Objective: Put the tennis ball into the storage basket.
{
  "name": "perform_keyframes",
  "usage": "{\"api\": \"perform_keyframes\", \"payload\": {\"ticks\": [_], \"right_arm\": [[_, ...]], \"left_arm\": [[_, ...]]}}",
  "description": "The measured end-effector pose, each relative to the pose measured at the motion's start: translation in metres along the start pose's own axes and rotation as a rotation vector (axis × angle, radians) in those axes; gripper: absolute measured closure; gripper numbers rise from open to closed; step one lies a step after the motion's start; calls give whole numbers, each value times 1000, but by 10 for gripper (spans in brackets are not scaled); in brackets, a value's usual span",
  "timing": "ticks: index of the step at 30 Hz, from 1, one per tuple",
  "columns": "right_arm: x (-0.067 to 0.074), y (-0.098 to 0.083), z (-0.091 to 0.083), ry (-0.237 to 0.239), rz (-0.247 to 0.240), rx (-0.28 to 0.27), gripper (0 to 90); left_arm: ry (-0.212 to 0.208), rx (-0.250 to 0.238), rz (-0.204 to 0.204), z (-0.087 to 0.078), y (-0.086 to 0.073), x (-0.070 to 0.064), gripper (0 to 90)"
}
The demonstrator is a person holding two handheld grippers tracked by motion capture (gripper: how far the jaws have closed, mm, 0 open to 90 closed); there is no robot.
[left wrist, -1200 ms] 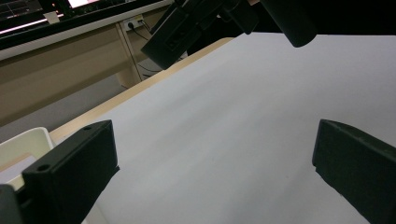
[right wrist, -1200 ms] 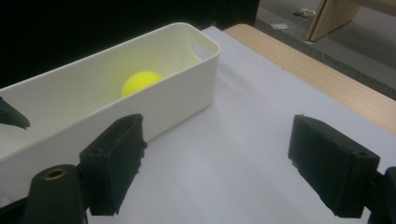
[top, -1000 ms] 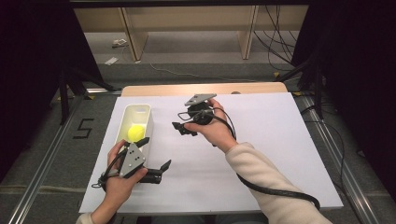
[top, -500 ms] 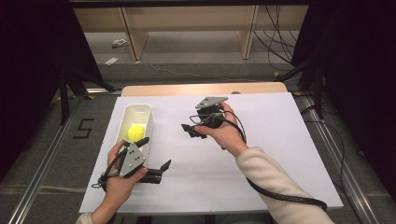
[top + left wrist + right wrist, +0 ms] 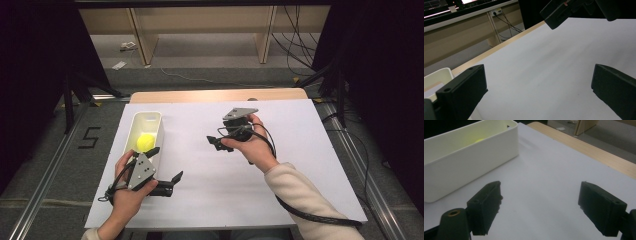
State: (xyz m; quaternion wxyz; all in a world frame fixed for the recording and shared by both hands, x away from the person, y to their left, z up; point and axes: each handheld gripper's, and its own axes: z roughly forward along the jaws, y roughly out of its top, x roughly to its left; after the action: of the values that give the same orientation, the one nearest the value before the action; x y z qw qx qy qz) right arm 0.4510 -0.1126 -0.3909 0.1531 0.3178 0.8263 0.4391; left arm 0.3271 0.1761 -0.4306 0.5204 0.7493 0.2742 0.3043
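In the high view a yellow ball (image 5: pixel 145 142) lies in a white tray (image 5: pixel 159 121) at nine o'clock on the white table sheet (image 5: pixel 300 150). The left gripper (image 5: pixel 165 167), jaws spread and empty, sits at the tray's six o'clock end. The right gripper (image 5: pixel 216 143) hangs mid-table.

Left gripper view: wide jaws over bare sheet, tray corner (image 5: pixel 436 76) at nine o'clock.

Right gripper view: jaws parted and empty, tray (image 5: pixel 471 162) at ten o'clock, ball (image 5: pixel 479 140) glowing inside.
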Motion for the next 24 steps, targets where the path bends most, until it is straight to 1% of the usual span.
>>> {"api": "perform_keyframes", "payload": {"ticks": [8, 16, 24], "right_arm": [[-10, -13, -15, -37, 7, 9, 194], [-16, -23, -25, -52, 20, 4, 194], [-18, -34, -34, -61, 30, 3, 193]], "left_arm": [[0, 1, 0, 0, 0, 0, 0], [1, 1, -2, 0, 0, 0, 0], [2, 1, -3, 0, 0, 0, 0]]}}
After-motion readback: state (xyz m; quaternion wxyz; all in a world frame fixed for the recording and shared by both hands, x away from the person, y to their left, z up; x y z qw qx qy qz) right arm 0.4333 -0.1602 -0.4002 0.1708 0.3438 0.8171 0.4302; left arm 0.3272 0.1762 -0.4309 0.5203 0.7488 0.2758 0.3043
